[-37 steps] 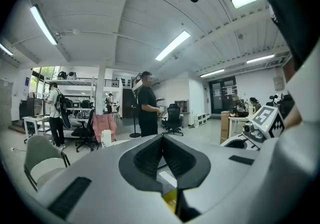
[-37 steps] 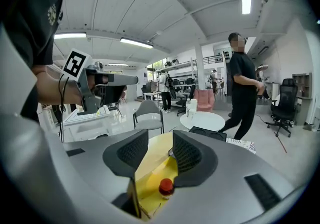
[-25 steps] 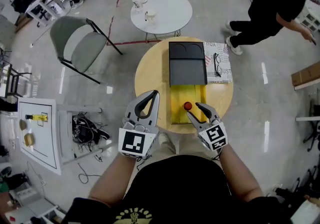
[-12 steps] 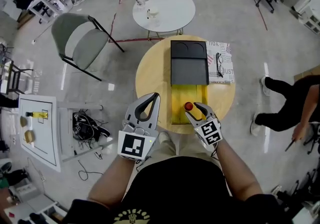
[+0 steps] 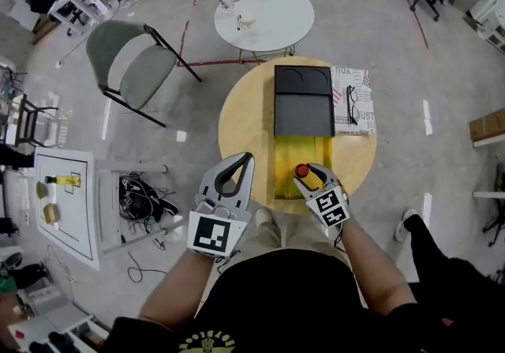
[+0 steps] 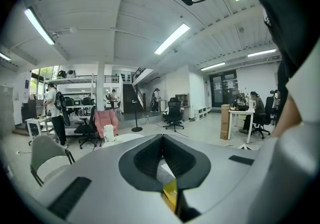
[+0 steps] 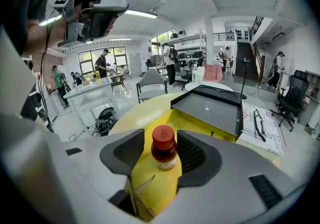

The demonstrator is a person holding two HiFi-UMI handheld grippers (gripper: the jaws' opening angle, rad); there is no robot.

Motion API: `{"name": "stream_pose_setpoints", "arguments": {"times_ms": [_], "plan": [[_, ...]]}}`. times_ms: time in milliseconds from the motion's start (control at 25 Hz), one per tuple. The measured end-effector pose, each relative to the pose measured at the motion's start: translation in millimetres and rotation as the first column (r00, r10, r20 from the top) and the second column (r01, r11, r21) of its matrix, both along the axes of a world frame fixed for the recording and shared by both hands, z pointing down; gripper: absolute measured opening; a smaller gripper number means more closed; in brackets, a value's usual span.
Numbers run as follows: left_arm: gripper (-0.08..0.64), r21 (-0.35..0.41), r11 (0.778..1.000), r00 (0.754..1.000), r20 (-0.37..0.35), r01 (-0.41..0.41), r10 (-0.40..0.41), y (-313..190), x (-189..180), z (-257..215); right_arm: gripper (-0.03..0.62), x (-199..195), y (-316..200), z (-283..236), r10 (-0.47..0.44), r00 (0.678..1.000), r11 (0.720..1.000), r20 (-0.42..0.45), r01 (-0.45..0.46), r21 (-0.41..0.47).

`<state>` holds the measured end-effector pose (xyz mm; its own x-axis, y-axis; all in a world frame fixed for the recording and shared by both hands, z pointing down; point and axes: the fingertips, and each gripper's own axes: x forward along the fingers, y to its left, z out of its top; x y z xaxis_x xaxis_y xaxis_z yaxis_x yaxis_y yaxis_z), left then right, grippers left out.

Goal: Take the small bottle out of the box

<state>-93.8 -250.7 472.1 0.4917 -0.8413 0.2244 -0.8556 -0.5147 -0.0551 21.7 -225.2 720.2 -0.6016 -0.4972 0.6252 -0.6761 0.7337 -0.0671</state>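
Observation:
A small bottle (image 5: 300, 171) with a red cap (image 7: 163, 137) stands upright in the near end of an open box with a yellow inside (image 5: 287, 155). The box's black lid (image 5: 304, 105) lies open behind it on the round wooden table (image 5: 245, 118). My right gripper (image 5: 308, 174) reaches down into the box, and its jaws have just been opening. They stand open on either side of the bottle (image 7: 163, 150), with a gap at each pad. My left gripper (image 5: 246, 159) hangs in the air off the table's near left edge, shut and empty, tips together (image 6: 162, 138).
A printed sheet (image 5: 353, 99) with a pair of glasses (image 5: 351, 103) lies right of the lid. Beyond stand a white round table (image 5: 264, 16) and a grey folding chair (image 5: 130, 67). A white desk (image 5: 65, 205) is at the left. A person's leg (image 5: 430, 245) shows at the lower right.
My right gripper has sunk toward the box, bringing its jaws beside the bottle. The left gripper has kept still. A person has walked from the upper right to the lower right.

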Motion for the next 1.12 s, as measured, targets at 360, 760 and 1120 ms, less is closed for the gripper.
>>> {"name": "stream_pose_setpoints", "arguments": {"times_ms": [360, 760, 1120], "plan": [[0.014, -0.008, 1.0, 1.0, 0.009, 0.006, -0.006, -2, -3, 1, 0.151, -1, -7, 8, -0.019, 0.997, 0.999, -0.077, 0.023, 0.048], [0.014, -0.002, 1.0, 1.0, -0.009, 0.002, -0.002, -3, -7, -6, 0.15, 8, 3, -13, 0.03, 0.999, 0.998, -0.04, -0.032, -0.045], [0.014, 0.015, 1.0, 1.0, -0.028, -0.014, 0.014, -5, -2, -13, 0.15, 15, 9, -46, 0.042, 0.999, 0.999, -0.021, -0.042, -0.019]]}}
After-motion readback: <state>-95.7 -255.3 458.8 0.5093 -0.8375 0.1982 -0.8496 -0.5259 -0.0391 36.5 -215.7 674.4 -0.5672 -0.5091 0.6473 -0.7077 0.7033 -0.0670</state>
